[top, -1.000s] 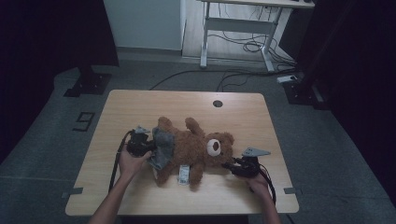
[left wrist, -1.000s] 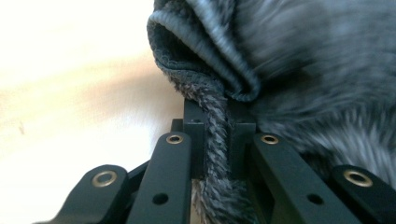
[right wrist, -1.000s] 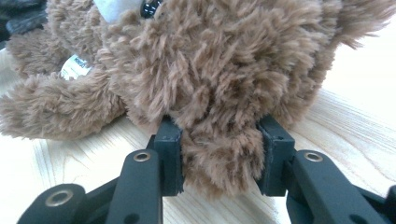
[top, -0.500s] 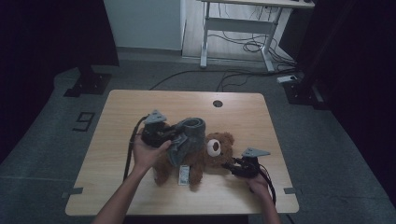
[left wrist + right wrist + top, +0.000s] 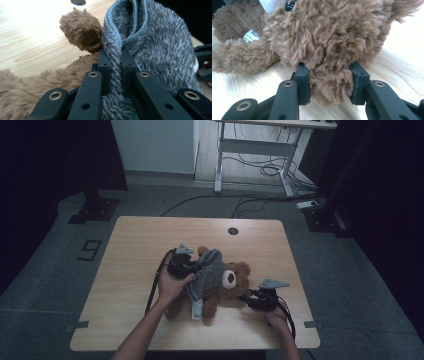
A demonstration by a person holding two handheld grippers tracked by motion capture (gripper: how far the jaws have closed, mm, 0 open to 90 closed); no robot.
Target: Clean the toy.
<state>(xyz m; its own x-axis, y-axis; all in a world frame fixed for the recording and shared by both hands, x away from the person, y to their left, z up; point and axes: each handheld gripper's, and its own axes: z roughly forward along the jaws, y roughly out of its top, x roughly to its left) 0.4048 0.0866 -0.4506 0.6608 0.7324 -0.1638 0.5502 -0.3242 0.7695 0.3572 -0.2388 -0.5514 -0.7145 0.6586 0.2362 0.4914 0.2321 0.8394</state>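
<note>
Grey fuzzy knit garment clamped by left gripper; right gripper pinches brown plush teddy bear at 3 o'clock; fabric may slip free.

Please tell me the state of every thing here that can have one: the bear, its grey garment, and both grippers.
Teddy bear: lying on the table, one part clamped by the right gripper.
Grey garment: bunched up on the bear's body, a fold pinched by the left gripper.
Left gripper: shut on the garment.
Right gripper: shut on the bear.
</note>
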